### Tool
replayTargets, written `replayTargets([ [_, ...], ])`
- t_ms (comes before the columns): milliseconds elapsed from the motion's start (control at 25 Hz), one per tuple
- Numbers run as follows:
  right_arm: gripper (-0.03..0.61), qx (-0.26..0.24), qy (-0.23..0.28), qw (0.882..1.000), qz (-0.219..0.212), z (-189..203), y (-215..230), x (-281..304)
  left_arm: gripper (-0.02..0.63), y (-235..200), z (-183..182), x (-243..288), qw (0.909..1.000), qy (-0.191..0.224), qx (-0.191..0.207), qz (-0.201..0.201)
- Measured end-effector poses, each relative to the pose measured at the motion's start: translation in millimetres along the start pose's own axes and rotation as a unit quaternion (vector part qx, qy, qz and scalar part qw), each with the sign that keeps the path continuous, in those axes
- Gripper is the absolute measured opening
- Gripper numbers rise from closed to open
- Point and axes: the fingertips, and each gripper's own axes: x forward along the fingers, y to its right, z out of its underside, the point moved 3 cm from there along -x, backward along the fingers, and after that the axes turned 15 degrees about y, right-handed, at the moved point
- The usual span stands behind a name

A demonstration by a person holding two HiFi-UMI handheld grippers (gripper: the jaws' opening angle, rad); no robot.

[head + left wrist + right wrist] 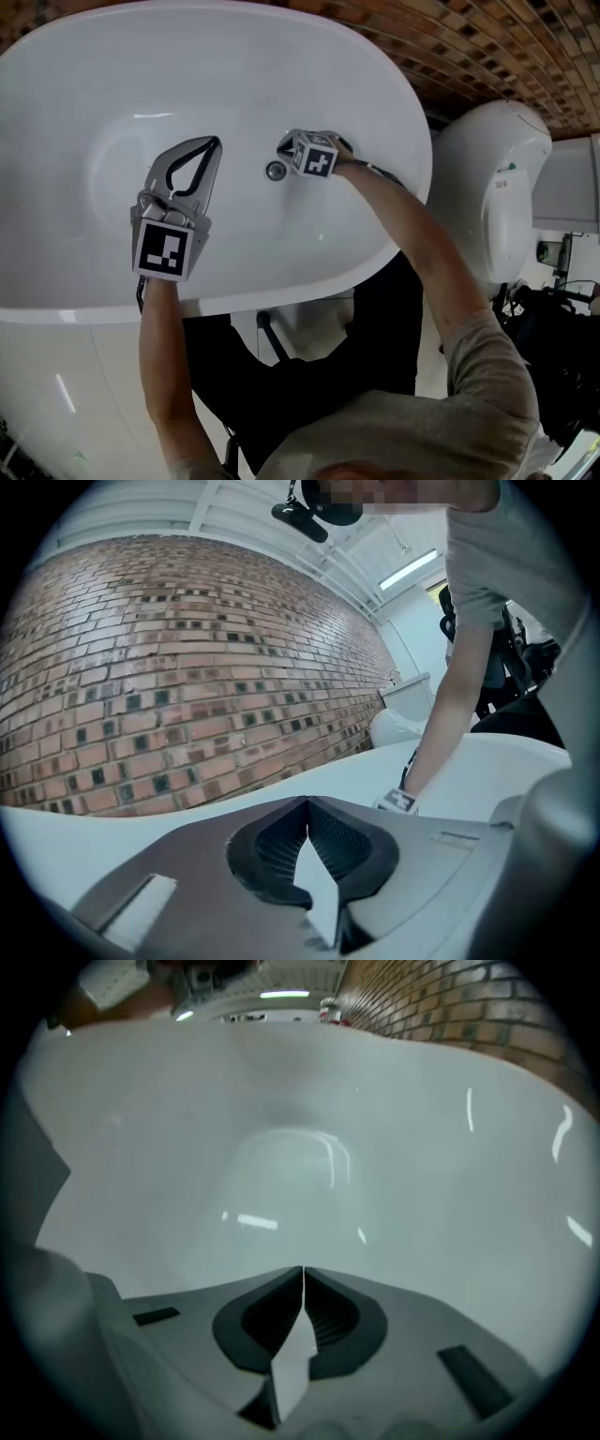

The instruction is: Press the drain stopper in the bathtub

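Brown brick wall (141, 667) curves behind a glossy white oval bathtub (112, 75), with a rounded white toilet (497, 169) off to one side. On the tub floor sits the small round chrome drain stopper (275, 171). The right gripper (284, 145) reaches down into the basin with its tips just beside the stopper. Whether they touch it cannot be told. Its jaws are pressed together with nothing between them, and its own view shows only bare white enamel ahead, not the stopper. The left gripper (214, 143) hangs above the tub, well apart from the drain. Its jaws are also together and empty.

The likely trouble is aim. The closed tips make a narrow point, and the stopper looks polished and domed, so a push landing off-centre could skid onto the slick enamel or tilt the cap without seating it. Because the stopper is missing from the right gripper view, only the head view can guide the press.
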Motion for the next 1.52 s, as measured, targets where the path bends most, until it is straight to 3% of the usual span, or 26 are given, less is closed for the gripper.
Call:
replayTargets([
  [120,0.000,0.043,0.103,0.993,0.026,-52.6,-2.3,-65.8,-0.009,-0.6,1.2,-0.5,0.9999,0.009,0.003,0.005],
  [240,0.000,0.066,0.191,0.977,0.066,-97.0,-8.7,-135.3,-0.009,-2.9,-9.7,-6.6,0.9997,0.023,0.001,-0.007],
  [520,0.000,0.112,0.377,0.908,0.142,-183.4,-51.2,-296.0,-0.009,25.5,-118.6,-28.8,0.9955,0.094,-0.001,-0.002],
  [720,0.000,0.056,0.472,0.865,0.165,-242.5,-115.9,-398.9,-0.009,68.7,-221.2,-60.7,0.9865,0.161,0.010,0.026],
  [880,0.000,0.010,0.521,0.833,0.183,-274.6,-171.5,-464.6,-0.009,111.1,-289.2,-89.4,0.9791,0.191,0.041,0.056],
  [1160,0.000,-0.073,0.543,0.814,0.192,-314.9,-252.4,-537.5,-0.009,164.3,-379.8,-131.6,0.9619,0.253,0.053,0.088],
  [1520,0.000,-0.151,0.594,0.767,0.192,-362.0,-338.0,-619.0,-0.008,221.6,-457.4,-163.6,0.9389,0.307,0.070,0.140],
])
